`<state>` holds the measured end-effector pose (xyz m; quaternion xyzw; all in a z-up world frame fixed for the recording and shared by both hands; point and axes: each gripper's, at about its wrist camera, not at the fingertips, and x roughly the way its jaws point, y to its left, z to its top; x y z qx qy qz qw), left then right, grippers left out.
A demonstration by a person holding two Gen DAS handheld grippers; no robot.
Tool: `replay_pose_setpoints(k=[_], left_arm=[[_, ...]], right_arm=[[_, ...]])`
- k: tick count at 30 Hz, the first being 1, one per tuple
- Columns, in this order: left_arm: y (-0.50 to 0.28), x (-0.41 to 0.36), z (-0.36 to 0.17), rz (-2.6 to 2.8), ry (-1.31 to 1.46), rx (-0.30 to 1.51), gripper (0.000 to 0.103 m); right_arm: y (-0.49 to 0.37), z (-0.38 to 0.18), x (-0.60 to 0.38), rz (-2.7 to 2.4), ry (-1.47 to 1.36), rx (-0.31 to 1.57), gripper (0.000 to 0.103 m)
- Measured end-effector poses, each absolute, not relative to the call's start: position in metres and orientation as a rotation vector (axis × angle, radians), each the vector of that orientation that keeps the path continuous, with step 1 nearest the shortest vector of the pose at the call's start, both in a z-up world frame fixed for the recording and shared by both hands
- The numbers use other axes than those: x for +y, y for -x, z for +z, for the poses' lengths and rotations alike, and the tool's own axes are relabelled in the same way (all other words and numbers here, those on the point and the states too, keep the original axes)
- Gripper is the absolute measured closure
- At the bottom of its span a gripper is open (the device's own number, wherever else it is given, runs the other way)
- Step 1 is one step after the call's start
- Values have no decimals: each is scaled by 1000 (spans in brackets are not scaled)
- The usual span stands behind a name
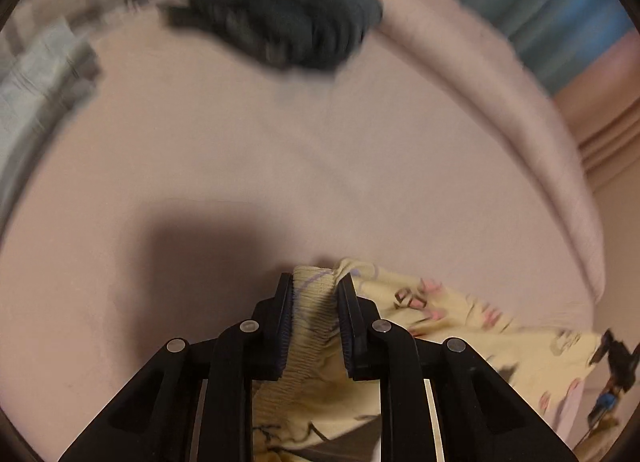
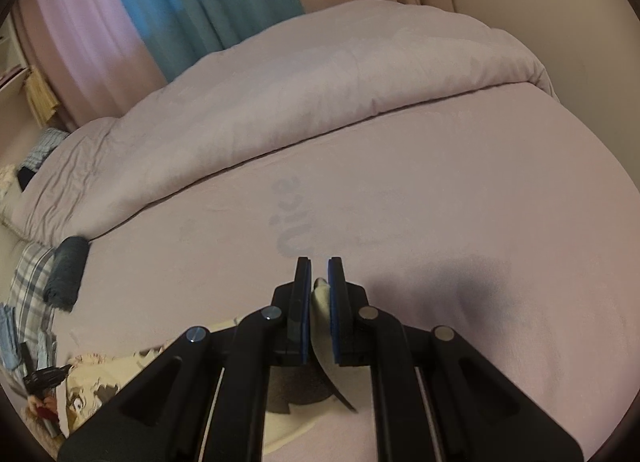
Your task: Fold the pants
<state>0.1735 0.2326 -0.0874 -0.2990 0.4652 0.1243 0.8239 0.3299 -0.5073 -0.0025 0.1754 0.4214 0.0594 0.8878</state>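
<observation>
The pants (image 1: 460, 326) are pale yellow with pink and dark prints. My left gripper (image 1: 314, 282) is shut on their ribbed elastic waistband, and the cloth trails to the right over the bed. My right gripper (image 2: 319, 262) is shut on a thin edge of the same yellow pants (image 2: 320, 302), which hang below the fingers. More of the yellow cloth lies at the lower left in the right wrist view. The other gripper shows at the far right edge of the left wrist view (image 1: 612, 354), blurred.
The bed is covered by a pinkish-grey sheet (image 2: 440, 222) with a folded duvet (image 2: 320, 82) behind. A rolled dark garment (image 1: 280, 14) (image 2: 66, 274) and plaid clothes (image 2: 28, 286) lie at the bed's edge. Blue and pink curtains (image 2: 180, 2) hang beyond.
</observation>
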Motion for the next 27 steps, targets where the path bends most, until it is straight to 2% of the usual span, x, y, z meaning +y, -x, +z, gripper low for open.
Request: replay_pose_setpoints(k=[6,9,13,15,17,21,27], left_arm=[[-107,224,-6,176,579,799,84],[-65,227,-9,186,586,802,84],[-22,225,-61,235,594,944,84],[-4,228,-94,255,661,1015,84],[11,234,-109,270,761,1010,84],[19,235,-102,281,827,964,84],[31,229,-74,261,801,917,84]], right_arm=[[-301,65,-499,242,-356,711,94],[-256,79,-503,276,-305,698,94],[-177,44,-519,270,-280,753,94],[-145,8,-530,235,-304,831,94],[-115,-34,-545,183,-348,908,94],[-80,-75,-565,126,-488,950,94],[-46,-45,-575,131,-506,848,94]])
